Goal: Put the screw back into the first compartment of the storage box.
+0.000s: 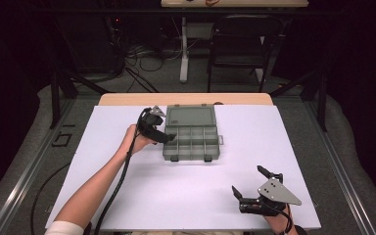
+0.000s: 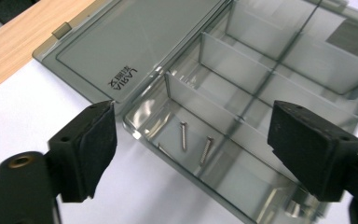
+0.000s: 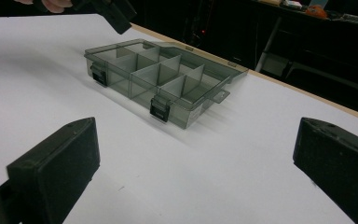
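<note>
Grey compartment box (image 1: 191, 138) lay lid-open mid-desk (image 1: 127, 196). Left tool (image 2: 191, 140), released, hovered over box's near-left corner cell holding two screws (image 2: 183, 136), perhaps a third, blurred. Right tool (image 1: 248, 183), likewise released and empty, hung well apart above desk's near right corner.

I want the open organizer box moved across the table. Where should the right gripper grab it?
Probably the box's near right corner wall, coming from the right gripper's side. That rim stands upright and thin, free of the latches, with the lid lying flat behind.
</note>
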A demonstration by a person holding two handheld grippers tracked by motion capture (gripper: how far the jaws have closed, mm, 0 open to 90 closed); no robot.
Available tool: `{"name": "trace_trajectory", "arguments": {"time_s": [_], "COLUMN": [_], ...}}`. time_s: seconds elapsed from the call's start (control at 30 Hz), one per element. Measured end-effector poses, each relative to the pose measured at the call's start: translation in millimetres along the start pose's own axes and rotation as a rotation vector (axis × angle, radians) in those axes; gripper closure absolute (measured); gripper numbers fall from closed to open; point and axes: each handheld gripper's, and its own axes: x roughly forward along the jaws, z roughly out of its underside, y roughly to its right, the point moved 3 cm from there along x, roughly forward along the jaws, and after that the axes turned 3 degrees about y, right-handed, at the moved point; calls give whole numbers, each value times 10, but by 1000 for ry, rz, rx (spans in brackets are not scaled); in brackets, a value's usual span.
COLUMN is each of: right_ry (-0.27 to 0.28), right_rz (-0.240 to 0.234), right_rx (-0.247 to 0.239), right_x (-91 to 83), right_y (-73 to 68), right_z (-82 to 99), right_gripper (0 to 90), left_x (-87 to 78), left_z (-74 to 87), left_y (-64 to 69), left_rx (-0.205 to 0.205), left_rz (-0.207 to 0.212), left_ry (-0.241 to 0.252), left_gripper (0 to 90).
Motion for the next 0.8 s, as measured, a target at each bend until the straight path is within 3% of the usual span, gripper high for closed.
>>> {"name": "trace_trajectory", "arguments": {"time_s": [0.33,0.8], "right_ry": [13,5], "right_rz": [10,9], "right_rx": [10,10], "right_x": [15,14], "right_y": [7,8], "right_z": [-1,1], "right_gripper": [0,0], "left_x": [-408,-926], "left_z": [205,722], "left_y": [103,364], "left_rx": [-19,-42], "left_rz": [-49,-170], "left_ry": [106,288], "left_gripper": [5,0]}}
